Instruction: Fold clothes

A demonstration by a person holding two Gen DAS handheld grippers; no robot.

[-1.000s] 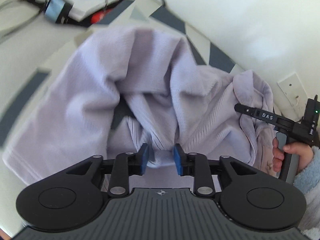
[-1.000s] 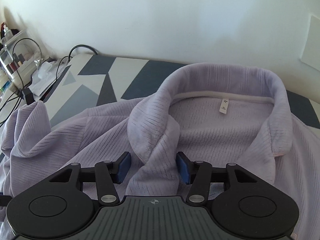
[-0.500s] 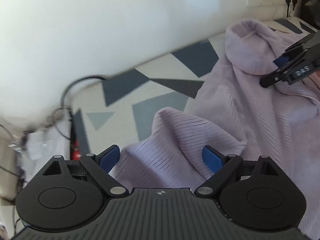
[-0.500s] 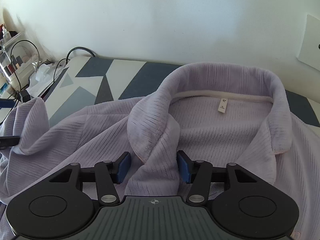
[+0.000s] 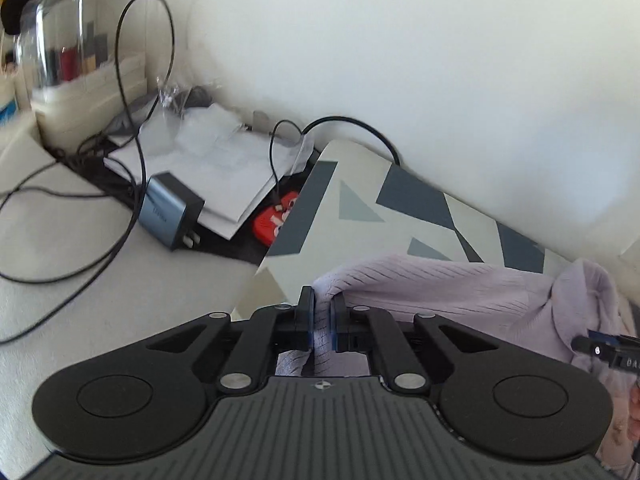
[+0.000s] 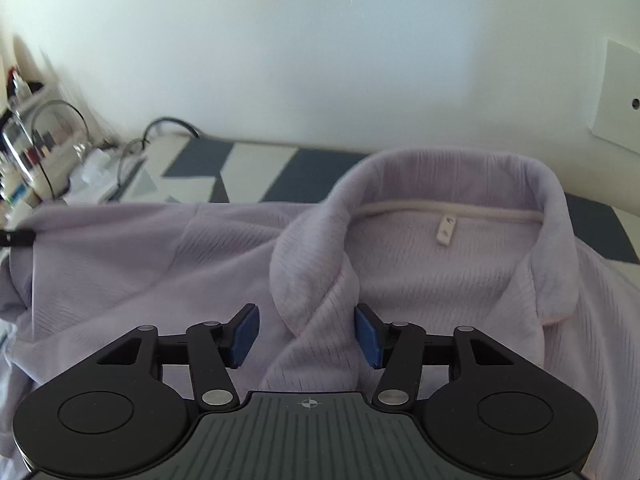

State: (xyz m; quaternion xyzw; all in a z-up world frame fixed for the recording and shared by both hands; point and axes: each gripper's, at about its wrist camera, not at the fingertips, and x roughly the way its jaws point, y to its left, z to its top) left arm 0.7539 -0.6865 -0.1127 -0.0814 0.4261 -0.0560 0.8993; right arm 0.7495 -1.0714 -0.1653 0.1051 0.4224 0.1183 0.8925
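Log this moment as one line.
left tool: shut on sleeve | right tool: opening, lapel between pads, unpinched

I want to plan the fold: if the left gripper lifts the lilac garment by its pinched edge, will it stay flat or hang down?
Probably it hangs. The lilac garment already drapes in soft folds, so it looks floppy. The left gripper is shut on one thin edge only, so the rest would likely sag. Its ribbed fleece looks grippy, so it is unlikely to slip.

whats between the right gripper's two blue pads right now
In the right wrist view, a fold of the lilac top's front below the collar lies between the opening pads of the right gripper.
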